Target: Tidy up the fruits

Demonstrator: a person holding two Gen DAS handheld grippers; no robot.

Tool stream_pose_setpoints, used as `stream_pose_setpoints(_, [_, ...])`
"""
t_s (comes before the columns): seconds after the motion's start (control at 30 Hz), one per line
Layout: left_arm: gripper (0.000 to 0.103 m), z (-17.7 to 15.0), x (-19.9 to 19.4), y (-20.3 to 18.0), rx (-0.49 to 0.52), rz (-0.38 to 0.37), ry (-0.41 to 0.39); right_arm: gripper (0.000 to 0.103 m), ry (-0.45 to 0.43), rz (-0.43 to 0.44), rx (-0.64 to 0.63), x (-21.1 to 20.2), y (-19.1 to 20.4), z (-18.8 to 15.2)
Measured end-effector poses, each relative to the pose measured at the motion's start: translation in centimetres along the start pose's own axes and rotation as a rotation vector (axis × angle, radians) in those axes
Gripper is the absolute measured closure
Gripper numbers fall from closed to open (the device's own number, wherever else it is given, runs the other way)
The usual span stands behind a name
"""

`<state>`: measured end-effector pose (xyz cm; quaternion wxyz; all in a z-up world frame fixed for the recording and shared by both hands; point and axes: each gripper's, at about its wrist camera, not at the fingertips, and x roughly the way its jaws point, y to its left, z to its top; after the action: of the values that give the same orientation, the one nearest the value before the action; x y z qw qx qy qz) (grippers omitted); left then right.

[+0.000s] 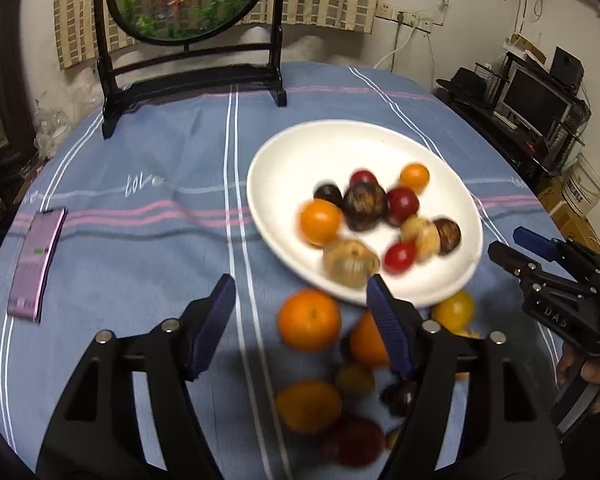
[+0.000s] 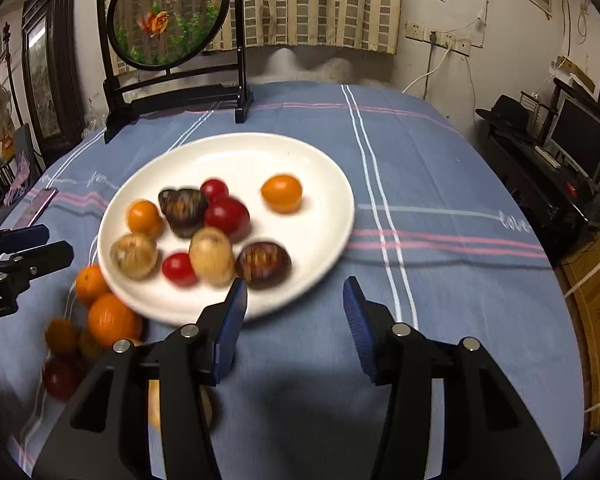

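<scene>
A white oval plate [image 1: 300, 160] [image 2: 320, 184] on the blue striped cloth holds several small fruits: orange, red, dark brown and tan ones. Loose fruits lie on the cloth in front of the plate, among them an orange mandarin [image 1: 309, 319] [image 2: 112, 320]. My left gripper [image 1: 300, 296] is open and empty, just above the loose fruits at the plate's near rim. My right gripper [image 2: 294, 300] is open and empty over the cloth at the plate's near right rim; it also shows in the left wrist view [image 1: 512, 248].
A black stand with a round goldfish panel [image 1: 188, 0] [image 2: 168, 16] stands at the table's back. A pink phone [image 1: 36, 264] lies at the left. Shelves with a monitor [image 1: 536, 100] stand beyond the right edge.
</scene>
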<state>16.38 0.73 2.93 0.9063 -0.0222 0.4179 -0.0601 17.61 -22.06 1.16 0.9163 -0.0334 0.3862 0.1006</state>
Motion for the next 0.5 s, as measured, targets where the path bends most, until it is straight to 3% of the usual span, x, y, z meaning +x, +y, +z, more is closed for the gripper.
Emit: stream_pose_setpoints(0.5, [0.029, -7.1, -3.5, 0.8, -0.034, -0.037, 0.059, 0.046, 0.034, 0.041, 0.035, -4.1, 1.7, -6.3])
